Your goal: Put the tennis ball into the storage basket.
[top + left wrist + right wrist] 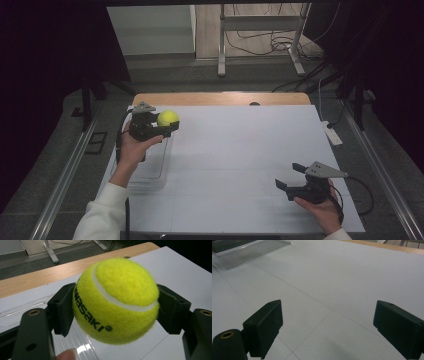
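Observation:
A yellow tennis ball (168, 118) (116, 300) with black lettering sits between the jaws of my left gripper (168, 121) (115, 307), which is shut on it. The ball is held in the air at the table's far left, above the far end of a clear plastic tray (150, 172) (22, 308). My right gripper (290, 176) (330, 325) is open near the front right of the table, low over the white surface, with nothing between its jaws.
A white sheet (240, 160) with thin grid lines covers the table; a wooden edge (220, 98) shows at the far side. The clear tray (249, 250) lies far off in the right gripper view. A white power strip (332, 133) lies at the right edge.

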{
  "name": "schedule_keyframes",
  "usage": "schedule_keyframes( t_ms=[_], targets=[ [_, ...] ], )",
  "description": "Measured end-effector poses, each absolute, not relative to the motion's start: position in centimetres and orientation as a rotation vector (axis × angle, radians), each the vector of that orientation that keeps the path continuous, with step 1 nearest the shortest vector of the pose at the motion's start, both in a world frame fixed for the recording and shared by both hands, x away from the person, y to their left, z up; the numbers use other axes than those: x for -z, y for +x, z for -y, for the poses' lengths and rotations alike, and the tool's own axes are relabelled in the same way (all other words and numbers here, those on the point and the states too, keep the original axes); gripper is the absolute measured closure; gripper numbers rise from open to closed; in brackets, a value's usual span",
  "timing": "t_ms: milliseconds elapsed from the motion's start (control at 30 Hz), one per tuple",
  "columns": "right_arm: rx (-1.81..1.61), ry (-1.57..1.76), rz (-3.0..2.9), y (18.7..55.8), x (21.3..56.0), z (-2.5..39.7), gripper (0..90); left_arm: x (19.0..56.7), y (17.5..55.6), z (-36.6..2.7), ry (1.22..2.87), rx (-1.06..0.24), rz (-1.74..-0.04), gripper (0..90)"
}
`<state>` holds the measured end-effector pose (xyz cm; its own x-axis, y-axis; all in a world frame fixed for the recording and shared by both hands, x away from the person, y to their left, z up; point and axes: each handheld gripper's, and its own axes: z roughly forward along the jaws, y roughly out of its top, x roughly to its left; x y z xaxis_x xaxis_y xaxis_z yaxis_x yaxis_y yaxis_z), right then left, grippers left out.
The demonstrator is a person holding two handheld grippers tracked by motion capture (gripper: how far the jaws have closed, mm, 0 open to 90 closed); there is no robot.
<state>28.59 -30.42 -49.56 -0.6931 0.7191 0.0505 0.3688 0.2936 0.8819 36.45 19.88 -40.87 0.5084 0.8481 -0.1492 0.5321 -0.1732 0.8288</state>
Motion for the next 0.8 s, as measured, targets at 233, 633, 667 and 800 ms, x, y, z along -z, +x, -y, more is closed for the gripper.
schedule_keyframes(
  t_ms=[233, 633, 667, 800],
  targets=[
    [-1.361, 0.986, -2.209, 28.7, 49.6, 30.5, 9.3, 40.7, 36.4, -20.6, 1.847, -0.463, -1.169, 26.6],
    [-1.342, 0.989, -2.218, 28.7, 49.5, 30.2, 9.3, 40.2, 36.5, -22.5, 1.836, -0.515, -1.23, 26.6],
    [-1.342, 0.985, -2.219, 28.7, 49.6, 30.1, 9.3, 40.3, 36.7, -22.8, 1.838, -0.521, -1.243, 26.6],
    [-1.341, 0.984, -2.22, 28.7, 49.6, 30.1, 9.3, 40.8, 37.2, -23.6, 1.838, -0.53, -1.287, 26.5]
  ],
)
